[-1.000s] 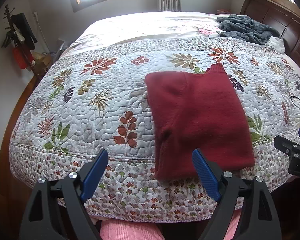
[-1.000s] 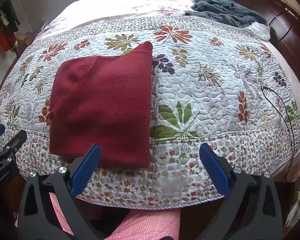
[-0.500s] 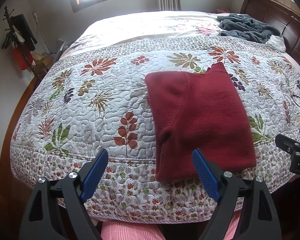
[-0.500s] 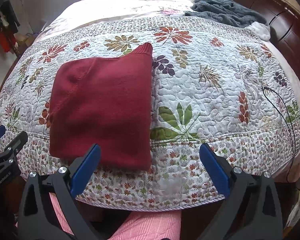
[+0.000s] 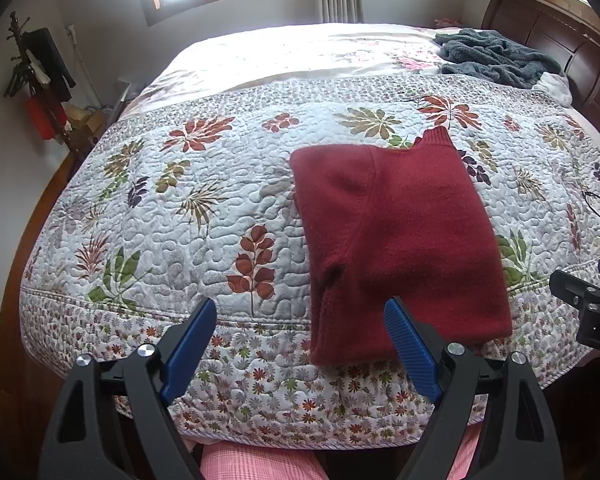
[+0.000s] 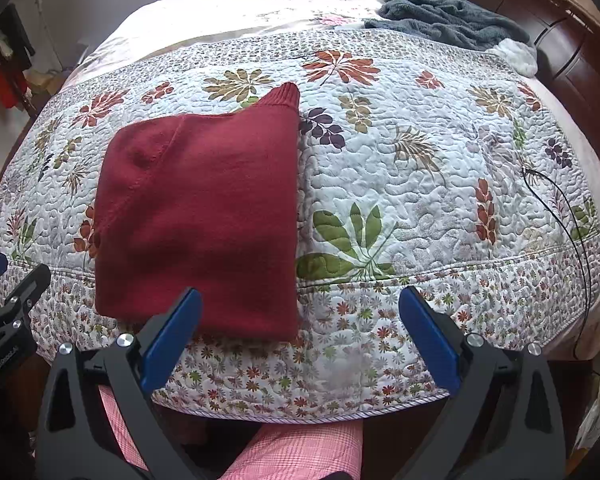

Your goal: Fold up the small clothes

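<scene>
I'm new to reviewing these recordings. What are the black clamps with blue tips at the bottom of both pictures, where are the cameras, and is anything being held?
No robot here: a person holds a handheld clamp tool in each hand, and each carries a wide-angle camera looking forward along its two jaws. One picture comes from the left gripper, the other from the right gripper. Both have jaws spread wide with nothing between them. Ahead is a bed with a floral quilt. On it lies a dark red sweater, folded into a rectangle near the front edge. A grey blanket is bunched by the headboard. The pink checked fabric below is the person's clothing.
</scene>
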